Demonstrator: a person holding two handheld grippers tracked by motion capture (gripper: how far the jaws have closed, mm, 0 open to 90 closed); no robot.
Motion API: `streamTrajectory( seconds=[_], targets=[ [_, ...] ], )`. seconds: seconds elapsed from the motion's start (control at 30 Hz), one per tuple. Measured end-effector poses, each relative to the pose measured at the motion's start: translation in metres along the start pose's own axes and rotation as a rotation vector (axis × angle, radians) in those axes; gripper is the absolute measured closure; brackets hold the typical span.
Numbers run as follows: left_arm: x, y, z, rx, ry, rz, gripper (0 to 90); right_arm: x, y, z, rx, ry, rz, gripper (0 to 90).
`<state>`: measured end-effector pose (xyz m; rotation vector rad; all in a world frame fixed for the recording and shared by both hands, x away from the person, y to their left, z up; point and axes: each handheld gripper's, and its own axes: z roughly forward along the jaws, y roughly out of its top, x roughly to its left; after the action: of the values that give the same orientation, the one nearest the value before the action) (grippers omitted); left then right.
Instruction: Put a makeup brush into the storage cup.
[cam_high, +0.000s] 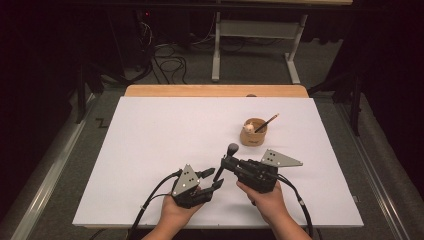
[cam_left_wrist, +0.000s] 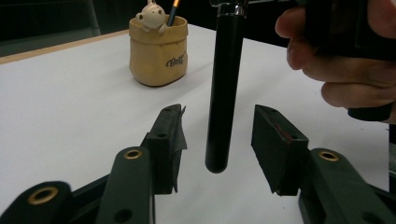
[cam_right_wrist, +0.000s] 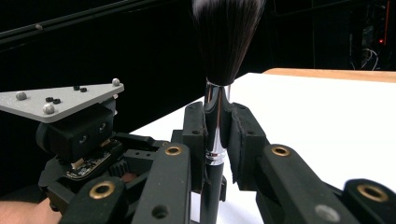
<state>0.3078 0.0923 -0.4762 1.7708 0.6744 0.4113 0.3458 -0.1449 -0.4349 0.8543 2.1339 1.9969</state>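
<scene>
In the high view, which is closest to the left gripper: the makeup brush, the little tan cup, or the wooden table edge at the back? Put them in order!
From the left gripper:
1. Makeup brush, between its jaws, held by the right gripper.
2. Tan cup, farther back, to the right.
3. Wooden table edge, at the far back.

A white board (cam_high: 165, 145) covers most of a light wooden table (cam_high: 215, 90), whose bare edge shows along the far side. The floor (cam_high: 330, 65) is grey carpet, and on it behind the table stand the white legs of a second table (cam_high: 292, 62) with a tangle of dark cables (cam_high: 167, 60) lying beside them (a small red light (cam_high: 146, 13) glows in the shadow above the cables). The room is dark at the back and along both sides, while the light falls from above onto the board, and a pale metal rail (cam_high: 47, 185) runs along the floor at the left.
</scene>
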Motion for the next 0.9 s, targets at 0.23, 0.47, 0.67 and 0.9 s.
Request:
streamTrajectory(
  seconds=[0.23,0.47,0.67,0.9],
  targets=[
    [0.001,0.000,0.000,0.004,0.016,0.005,45.6,0.000,0.000,-0.001,-0.001,-0.008,-0.002,79.7],
    [0.003,0.000,0.000,0.001,0.029,-0.015,35.9,-0.001,0.001,-0.003,-0.006,-0.013,-0.012,79.6],
    [0.006,-0.002,0.000,-0.011,0.046,-0.045,28.9,-0.001,0.001,-0.004,-0.006,-0.016,-0.014,79.6],
    [0.014,-0.002,-0.006,-0.041,0.055,-0.104,24.9,-0.003,0.002,-0.007,-0.012,-0.022,-0.010,79.6]
  ],
)
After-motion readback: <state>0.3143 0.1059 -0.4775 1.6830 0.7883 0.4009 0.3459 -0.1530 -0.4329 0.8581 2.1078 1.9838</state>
